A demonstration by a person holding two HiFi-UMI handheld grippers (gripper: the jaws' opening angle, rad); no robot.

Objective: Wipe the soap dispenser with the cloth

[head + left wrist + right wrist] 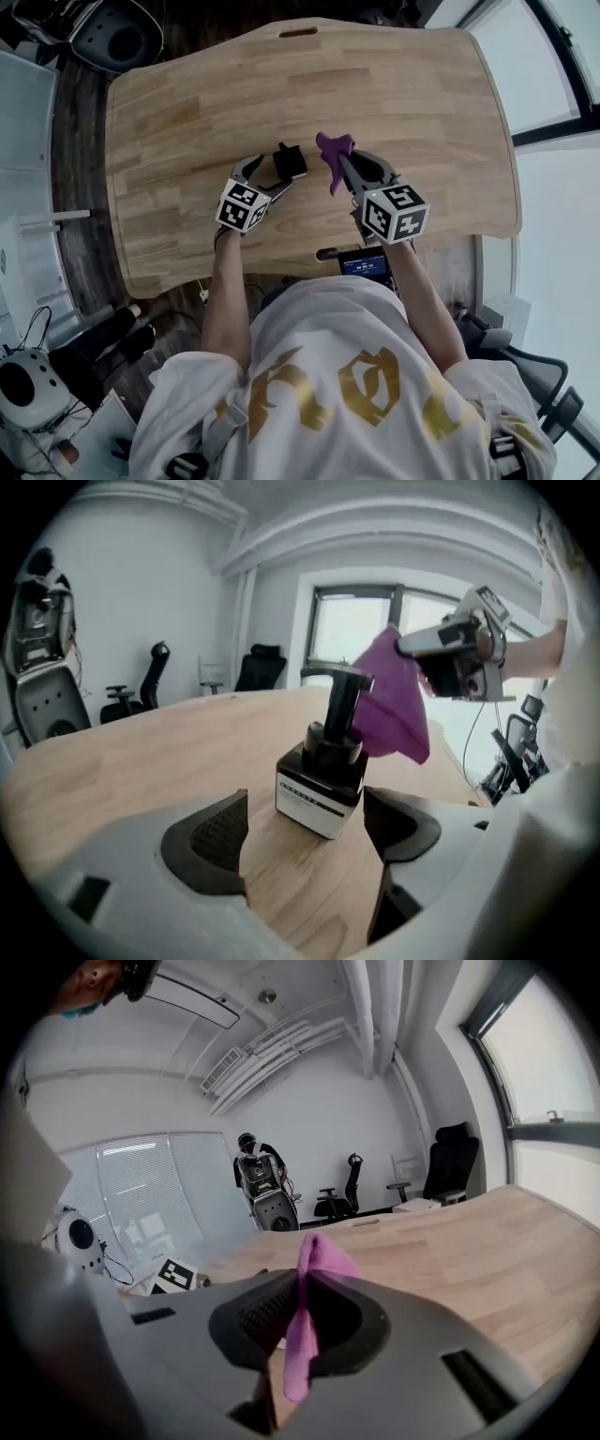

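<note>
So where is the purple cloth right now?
The crumpled purple cloth is pinched in the right claw, held just right of the black soap dispenser bottle near the middle of the light wooden table in the head view.

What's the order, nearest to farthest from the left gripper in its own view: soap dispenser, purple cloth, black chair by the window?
1. Soap dispenser, just ahead of the jaws.
2. Purple cloth, behind it, on the right.
3. Black chair, far off in the background.

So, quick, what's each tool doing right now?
Left tool: open, soap dispenser just ahead, not gripped.
Right tool: shut on the purple cloth.
</note>
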